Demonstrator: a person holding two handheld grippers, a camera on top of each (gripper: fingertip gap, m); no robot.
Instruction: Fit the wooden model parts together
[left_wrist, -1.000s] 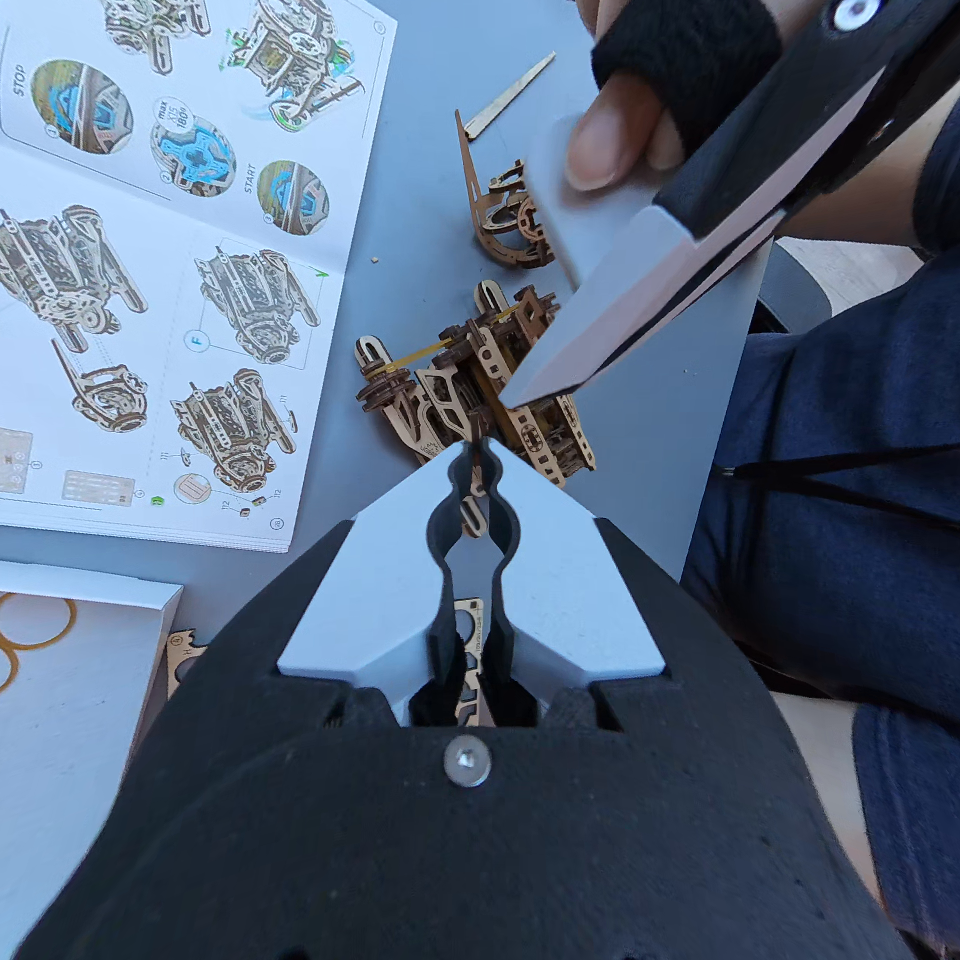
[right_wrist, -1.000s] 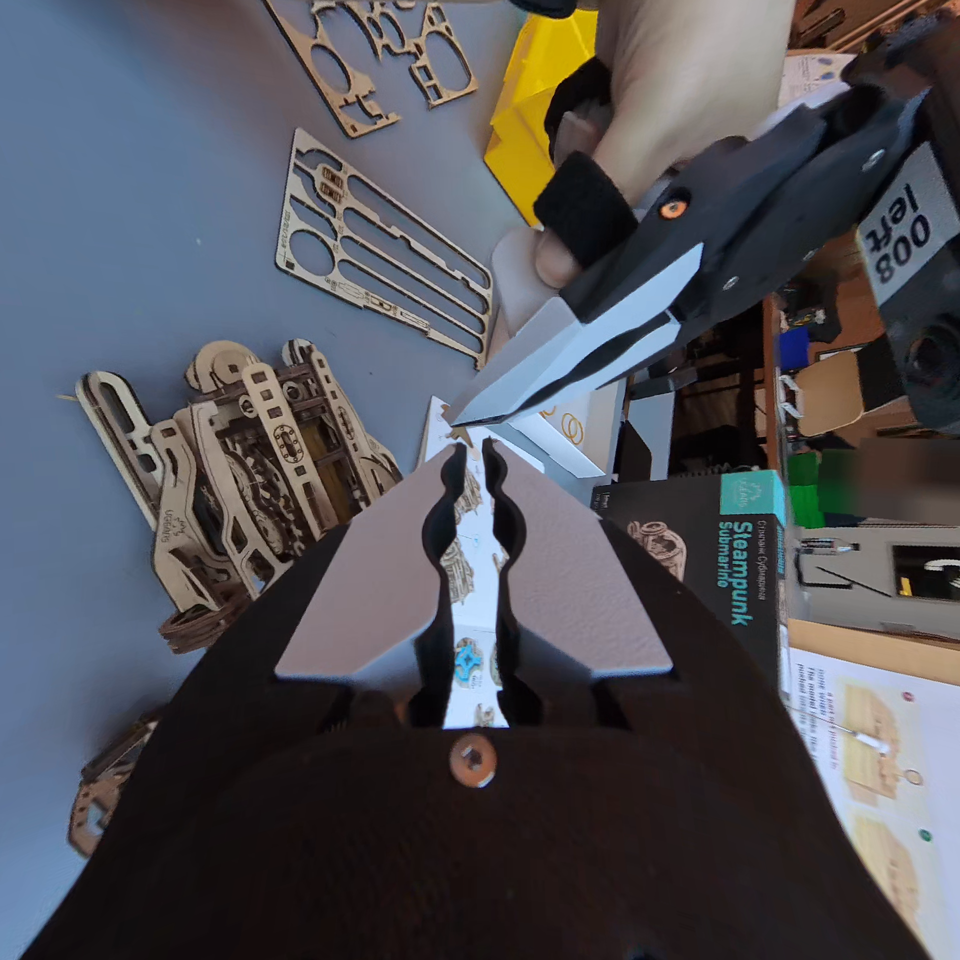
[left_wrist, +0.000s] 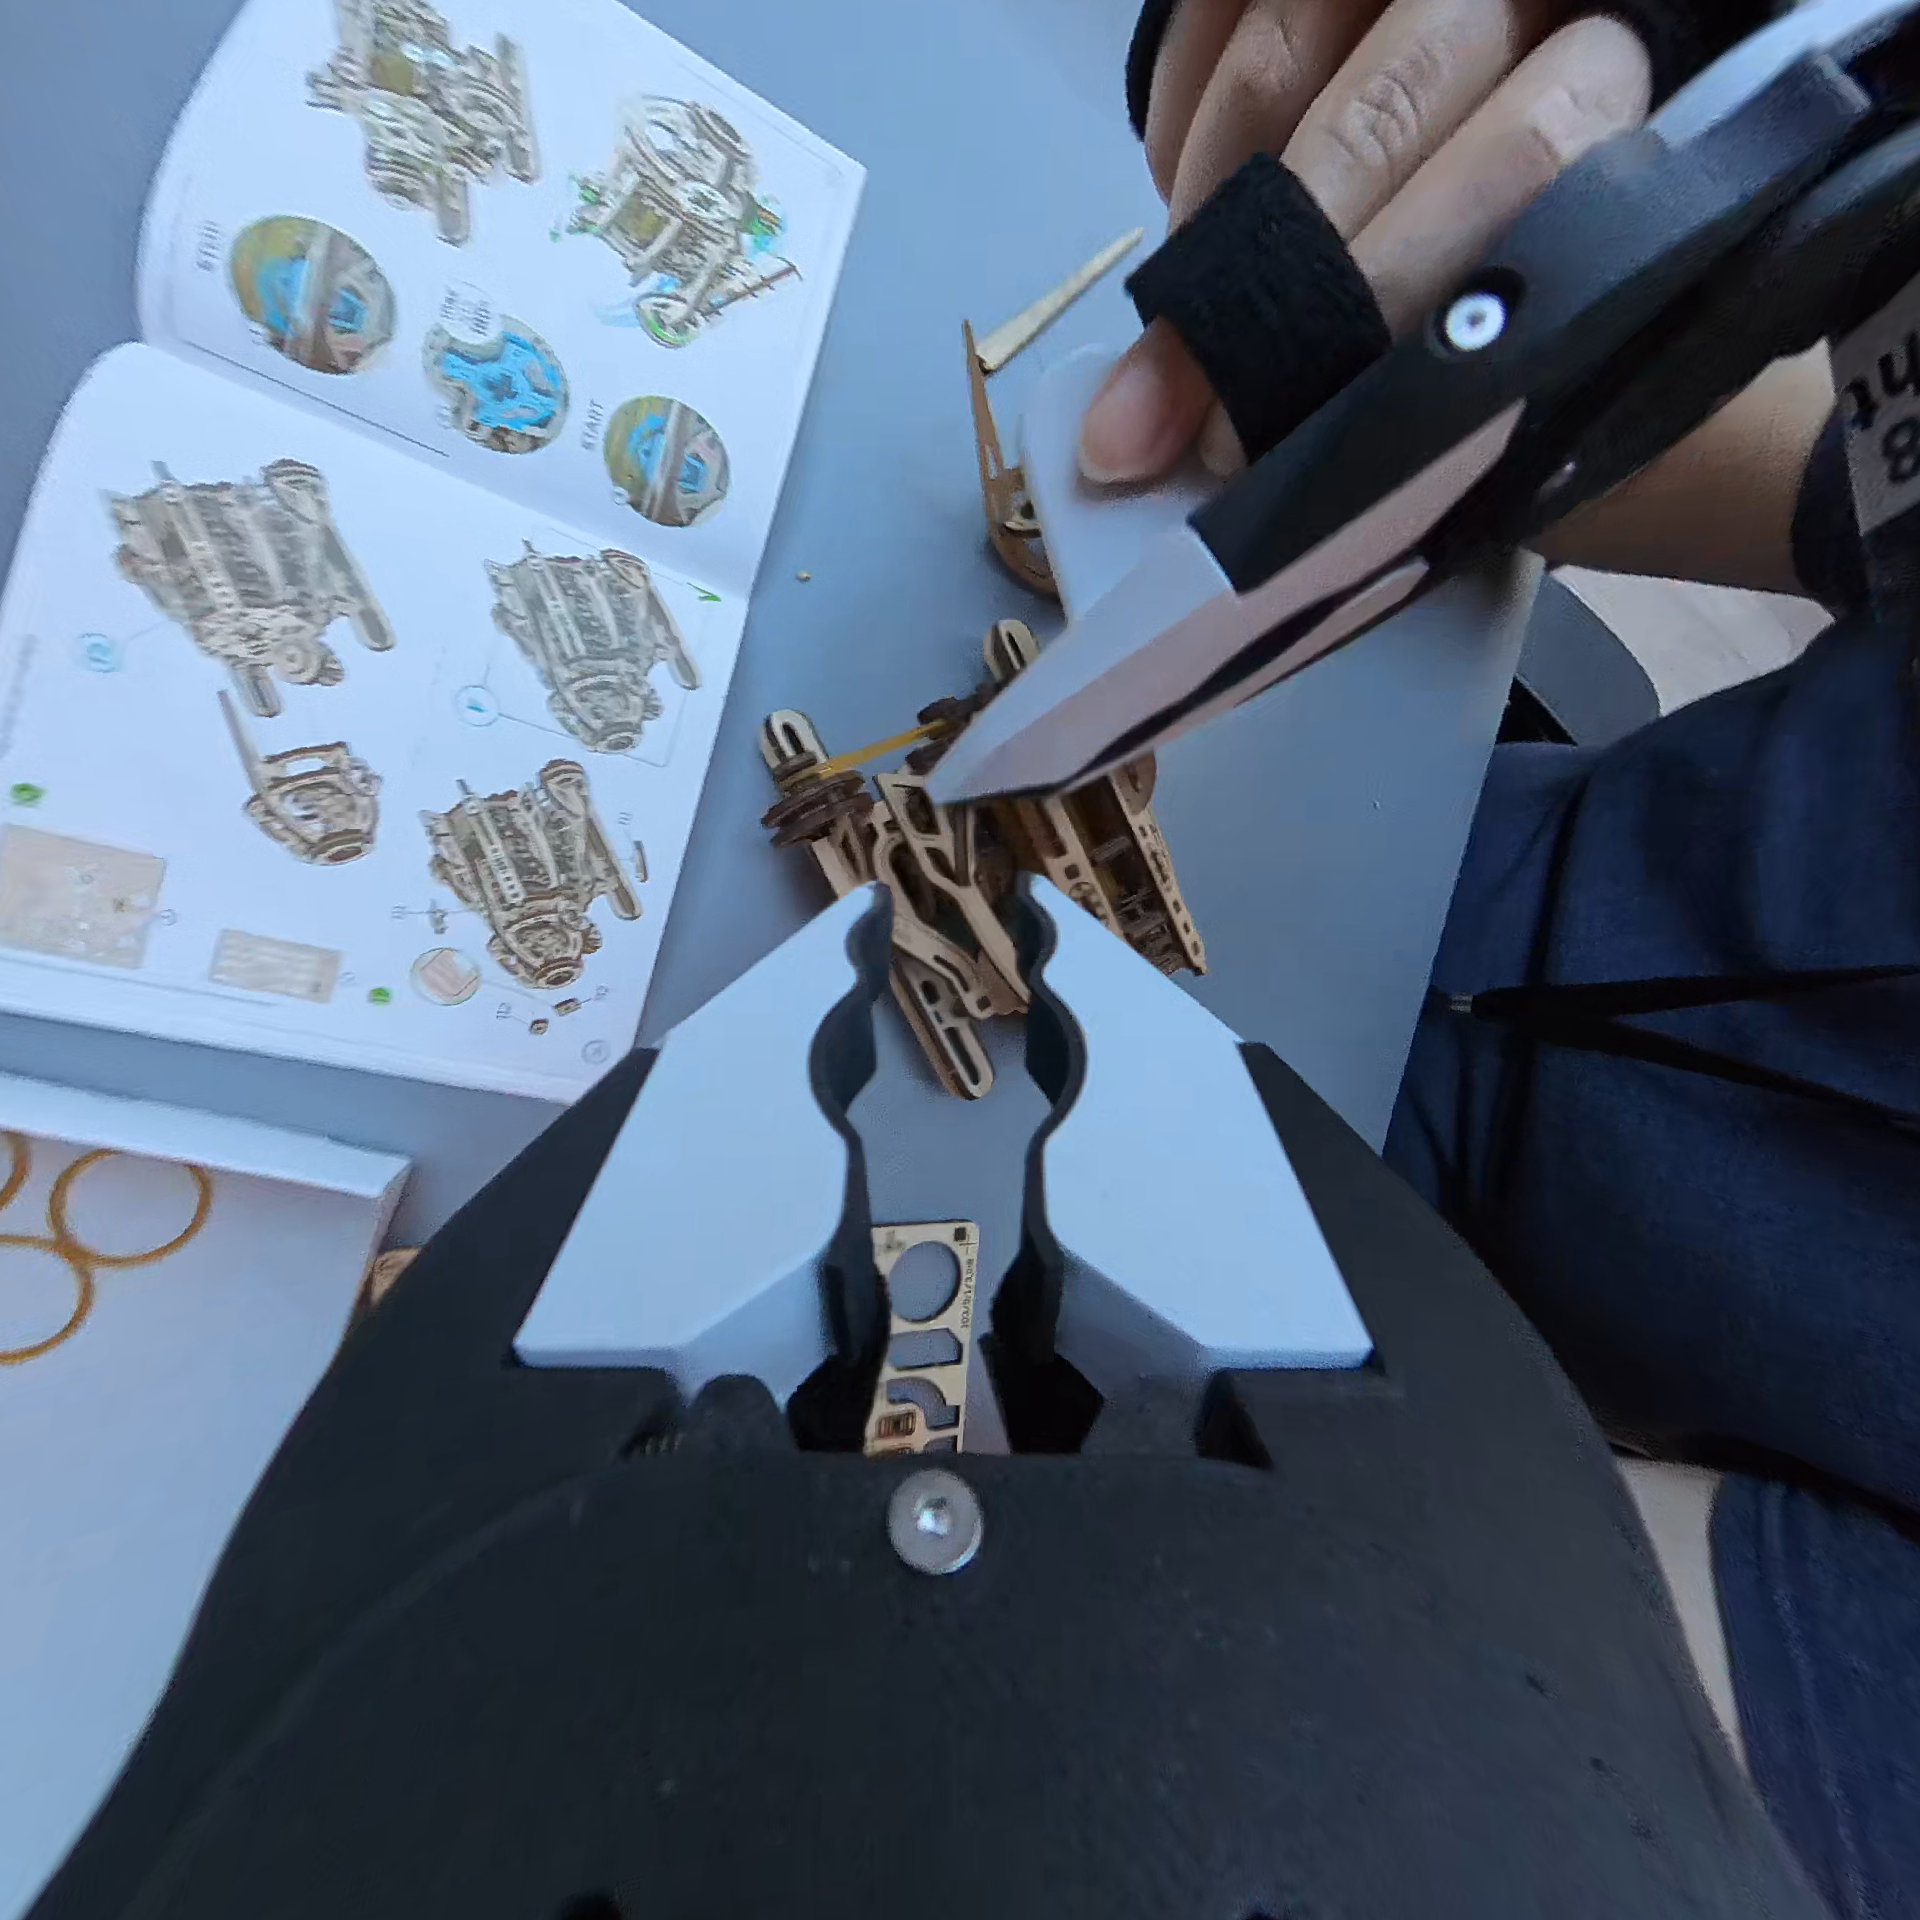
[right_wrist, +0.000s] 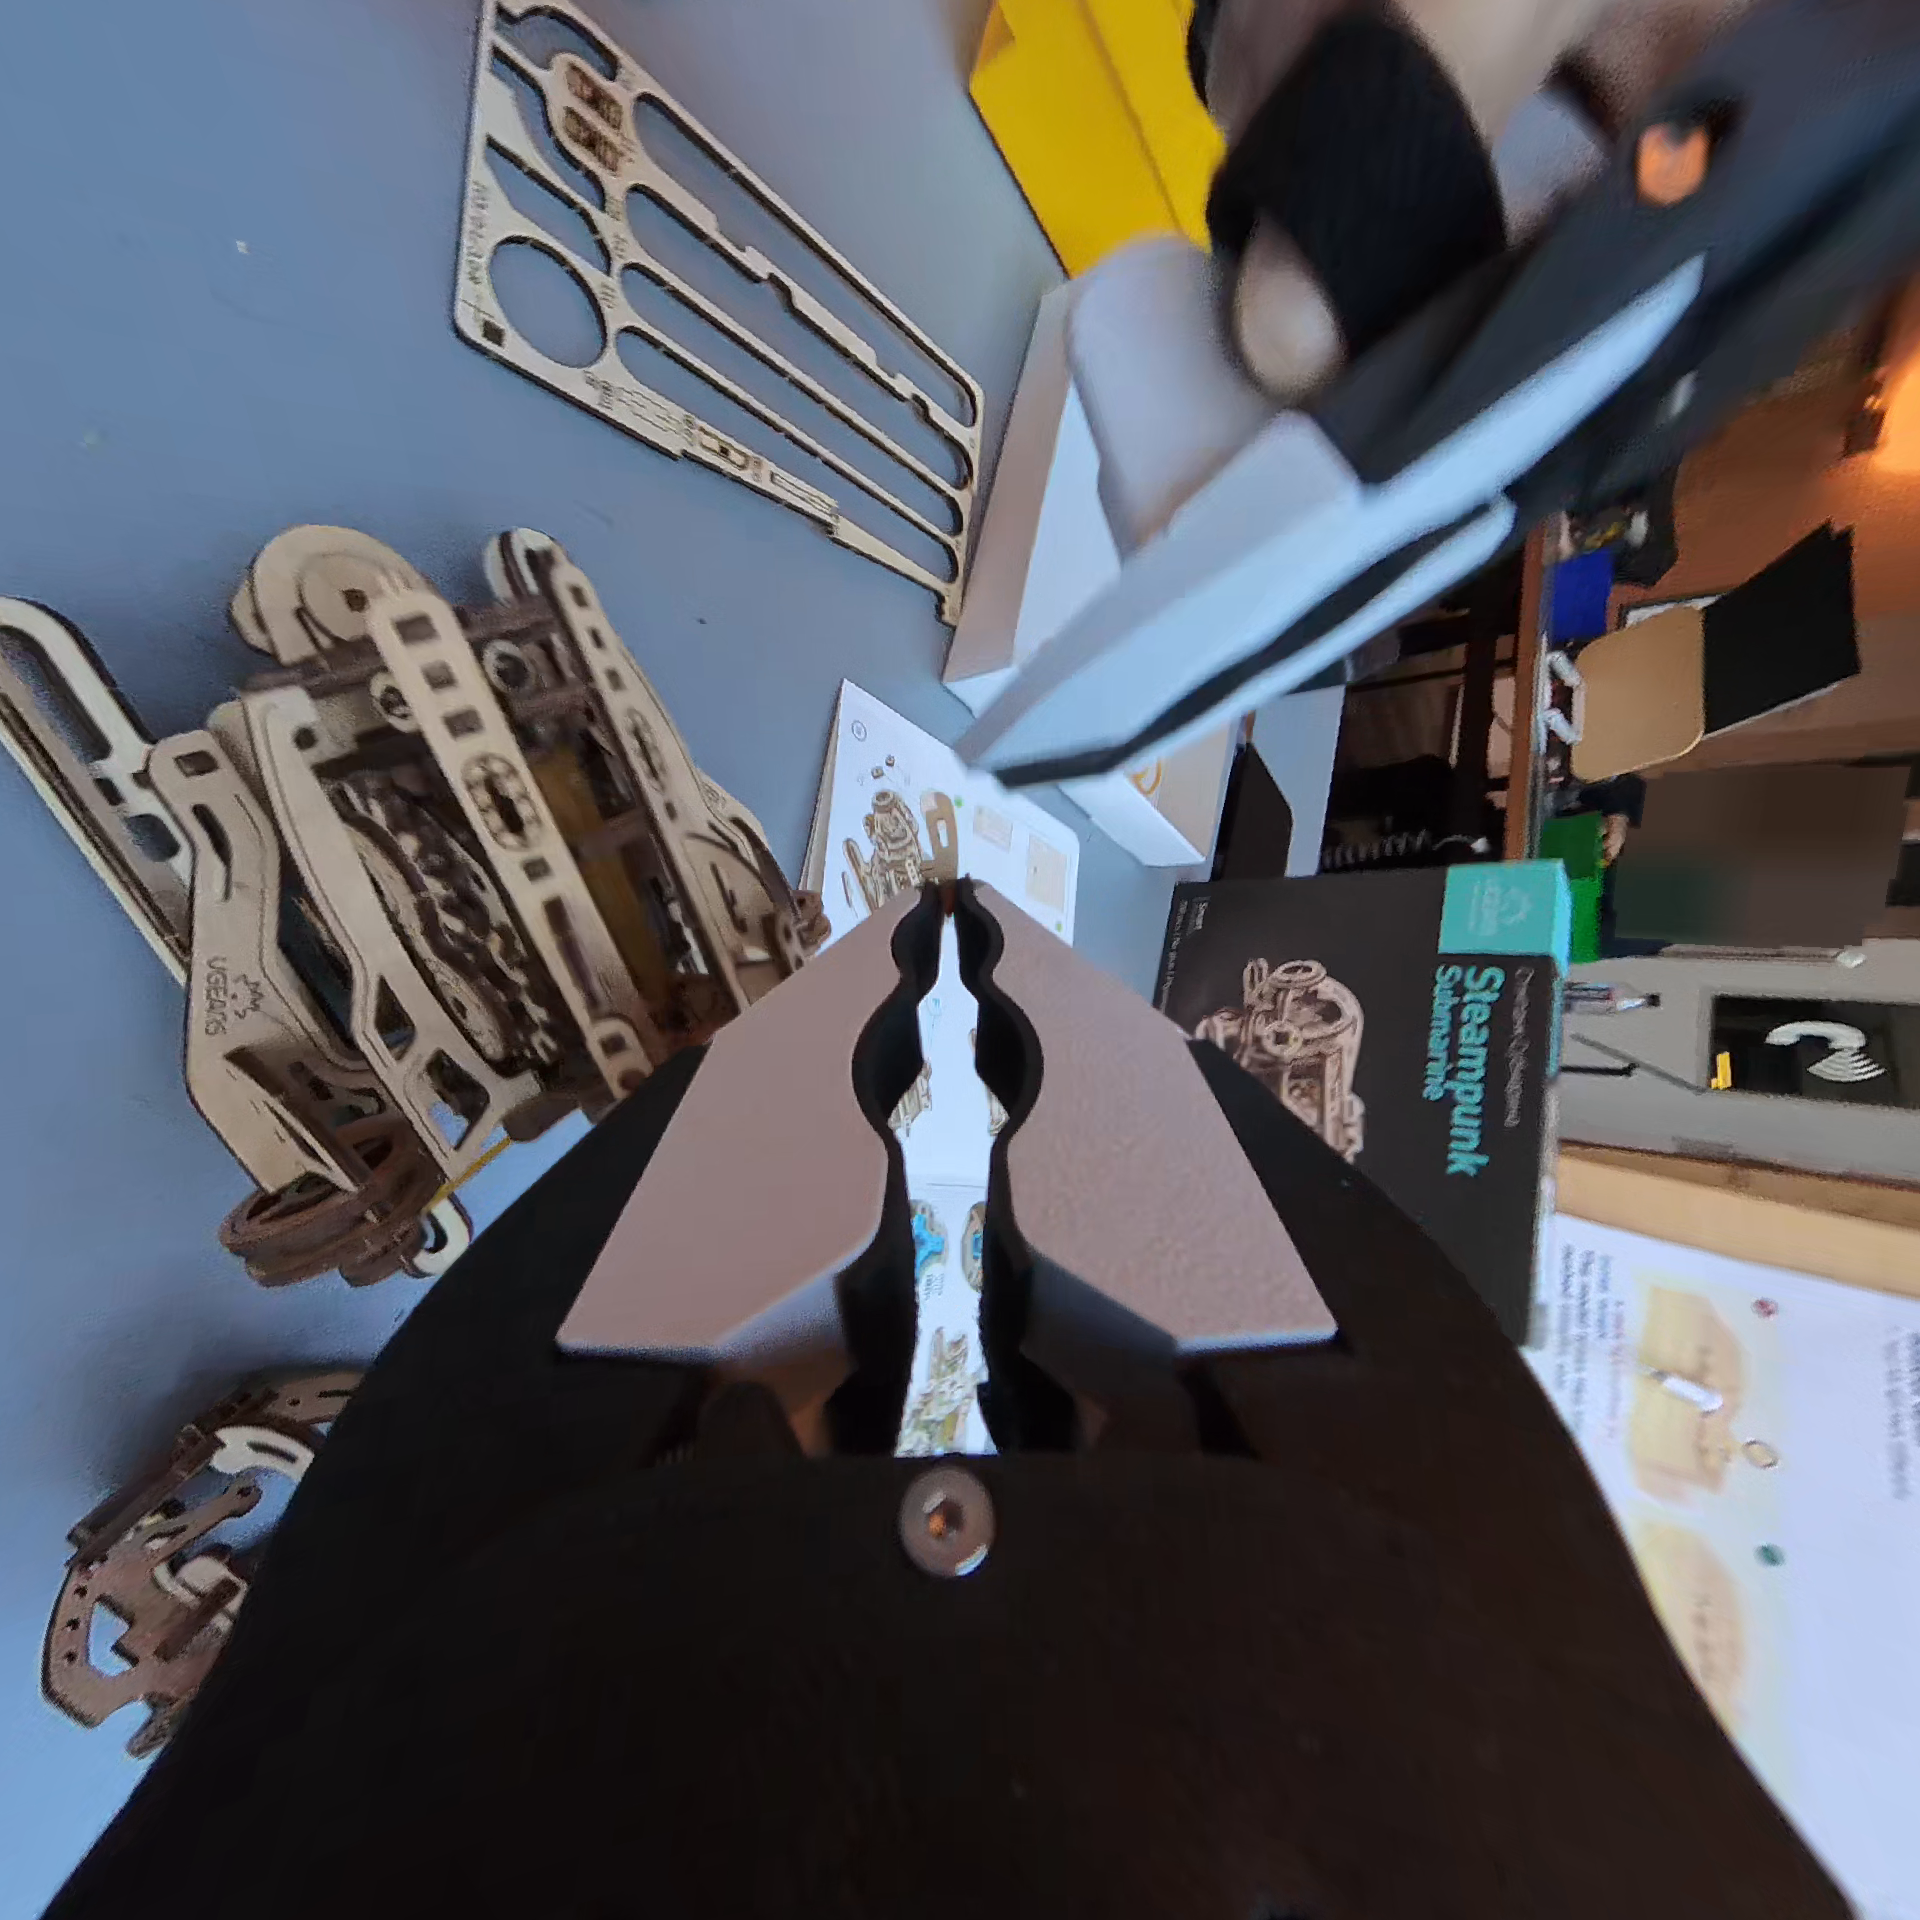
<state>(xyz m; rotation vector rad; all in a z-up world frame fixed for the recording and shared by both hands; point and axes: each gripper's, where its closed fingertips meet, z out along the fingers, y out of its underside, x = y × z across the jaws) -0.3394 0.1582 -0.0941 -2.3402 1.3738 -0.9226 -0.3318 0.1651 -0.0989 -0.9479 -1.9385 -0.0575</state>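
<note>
Left gripper (left_wrist: 956, 900) has let go, jaws apart over the model (left_wrist: 940, 966); right gripper (right_wrist: 943, 902) now pinches the part (right_wrist: 937, 836); fitting looks next.

Printed words on the black box (right_wrist: 1382, 1049), wooden model (right_wrist: 416, 883), instruction booklet (left_wrist: 416, 540), unquoted here

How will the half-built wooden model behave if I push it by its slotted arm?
The wooden model is thin openwork ply, so probably light and likely to slide on the smooth table. Its slotted arm looks slender; side load may snap it. The stretched rubber band could pop off if jolted.
</note>
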